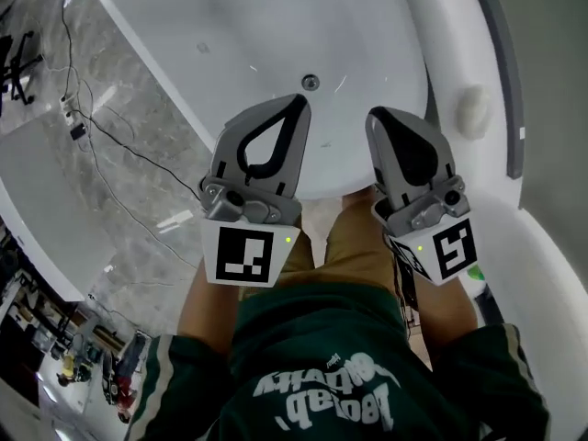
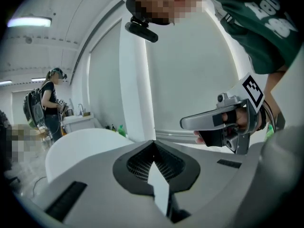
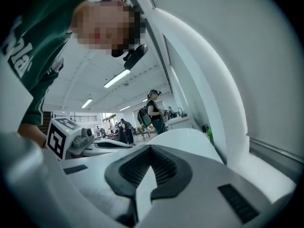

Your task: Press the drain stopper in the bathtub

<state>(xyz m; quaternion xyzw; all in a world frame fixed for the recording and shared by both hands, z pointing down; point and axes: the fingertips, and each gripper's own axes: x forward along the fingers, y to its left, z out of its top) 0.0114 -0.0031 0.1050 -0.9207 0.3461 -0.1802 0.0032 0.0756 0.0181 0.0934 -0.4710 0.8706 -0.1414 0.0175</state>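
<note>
Now: both grippers shut and empty at the bathtub, stopper not pressed.

You hold the left gripper [image 1: 296,105] and the right gripper [image 1: 378,116] side by side over the near end of the white bathtub [image 1: 184,26]. Each has its jaws pressed together with nothing between them. The round metal drain stopper [image 1: 310,82] sits on the tub floor, just past the left gripper's tips in the head view, and neither tool touches it. A black cable [image 1: 119,142] trails over the marbled floor [image 1: 119,186] left of the tub. A person with a backpack [image 2: 47,101] stands in the background.
</note>
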